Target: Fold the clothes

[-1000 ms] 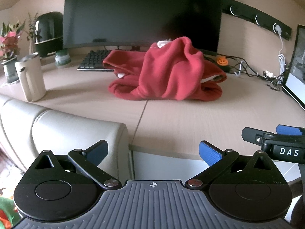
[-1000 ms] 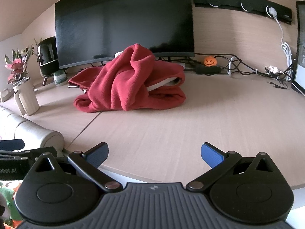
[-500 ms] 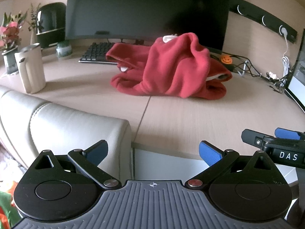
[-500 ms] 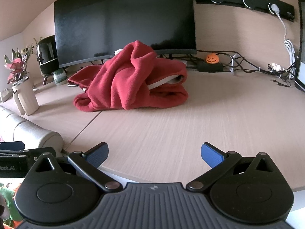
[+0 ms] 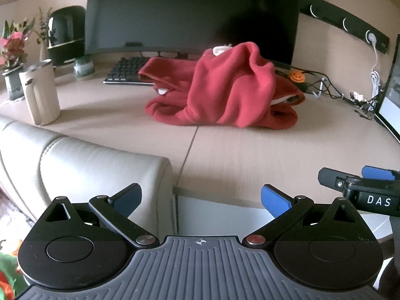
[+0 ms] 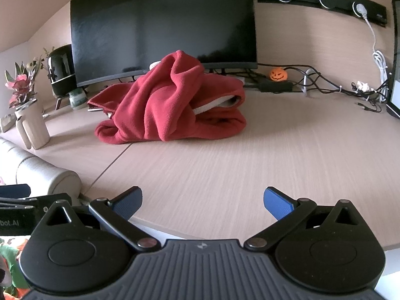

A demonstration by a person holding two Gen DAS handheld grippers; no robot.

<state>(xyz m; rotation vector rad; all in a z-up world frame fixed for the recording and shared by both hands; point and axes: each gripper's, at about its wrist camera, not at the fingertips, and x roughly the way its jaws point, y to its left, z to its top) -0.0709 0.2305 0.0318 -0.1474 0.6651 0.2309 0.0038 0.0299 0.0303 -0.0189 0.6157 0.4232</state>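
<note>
A dark monitor [image 6: 162, 30] stands along the desk's [image 6: 225, 165] back edge; a beige jug [image 5: 41, 92], possibly a kettle, sits near its left edge.

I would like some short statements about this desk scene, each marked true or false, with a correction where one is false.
1. The red garment lies crumpled in a heap on the desk. True.
2. The left gripper holds a corner of the garment. False: its jaws are open and empty, near the desk edge, well short of the cloth.
3. The right gripper is also open and holds nothing. True.
4. A small orange pumpkin sits on top of the garment. False: it stands on the desk to the right of the garment, by the cables.
5. A beige mug stands on the desk to the left of the garment. True.
</note>
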